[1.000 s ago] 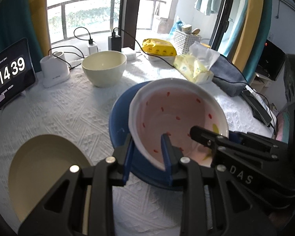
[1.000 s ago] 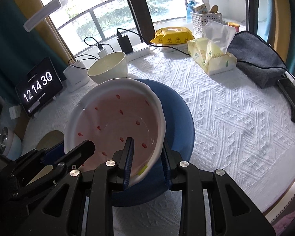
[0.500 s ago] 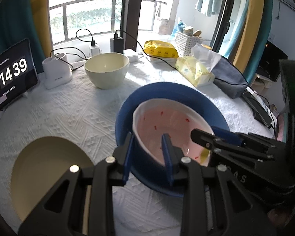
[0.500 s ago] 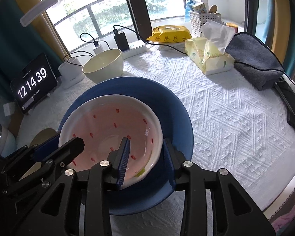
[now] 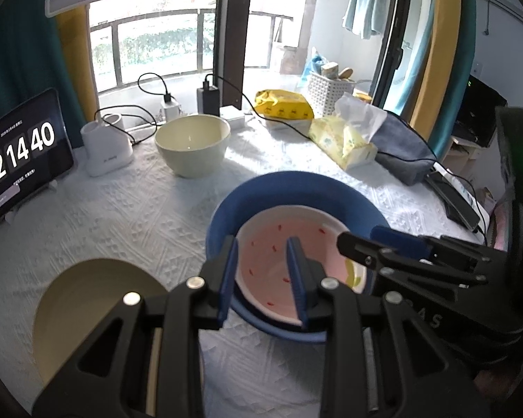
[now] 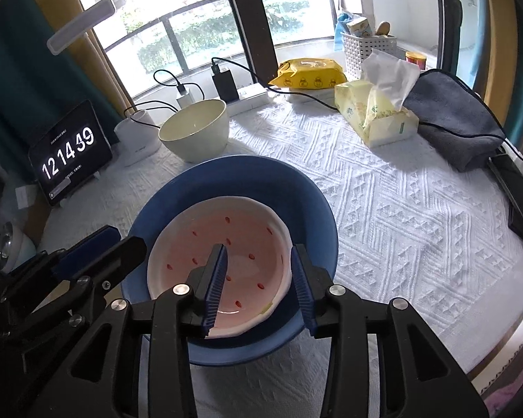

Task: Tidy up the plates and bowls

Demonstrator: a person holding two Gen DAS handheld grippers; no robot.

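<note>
Beside the window, tablet clock (image 5: 19,155) reads 12 14 40.

- A tablet (image 5: 19,160) showing a clock stands at the far left of the table.
- A white charger dock (image 5: 106,149) sits just right of it, cables trailing.
- A yellow wipes pack (image 6: 308,74) lies far, near the window.
- A tissue box (image 6: 376,118) sits right of centre, beside a grey pouch (image 6: 456,118).
- A white basket (image 6: 368,50) stands behind them.
- A white textured tablecloth (image 6: 383,209) covers the table.
</note>
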